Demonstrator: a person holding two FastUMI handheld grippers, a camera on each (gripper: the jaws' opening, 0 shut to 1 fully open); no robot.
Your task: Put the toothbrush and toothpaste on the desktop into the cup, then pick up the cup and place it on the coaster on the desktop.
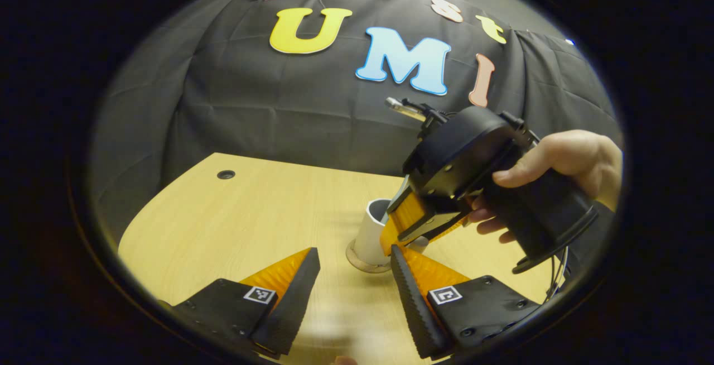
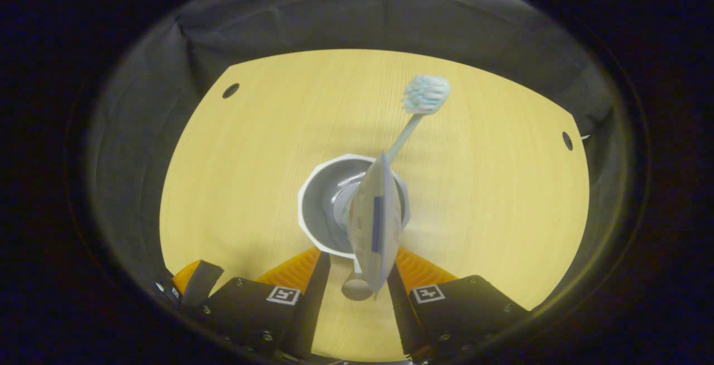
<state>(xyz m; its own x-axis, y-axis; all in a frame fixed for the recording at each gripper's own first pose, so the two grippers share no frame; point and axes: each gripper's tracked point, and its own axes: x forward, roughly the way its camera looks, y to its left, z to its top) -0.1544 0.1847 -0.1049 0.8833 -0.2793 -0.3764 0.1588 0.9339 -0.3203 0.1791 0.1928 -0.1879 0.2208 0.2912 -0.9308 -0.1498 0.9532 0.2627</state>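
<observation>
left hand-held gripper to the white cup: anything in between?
Only bare light wooden desktop between the left hand-held gripper and the white cup on its round coaster, per the left gripper view.

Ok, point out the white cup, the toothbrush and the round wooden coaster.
white cup (image 2: 308, 209), right gripper view, rim.
toothbrush (image 2: 425, 95), right gripper view, bristle head.
round wooden coaster (image 1: 362, 264), left gripper view, front edge.

From my station I count: one cup (image 2: 323, 209), white, standing on one round coaster (image 1: 365, 264); one toothbrush (image 2: 415, 111); one toothpaste tube (image 2: 376, 225); two grippers, the left gripper (image 1: 354, 287) and the right gripper (image 2: 357, 298); one hand (image 1: 563, 169); one wooden desktop (image 2: 474, 186) with two cable holes in it.
</observation>
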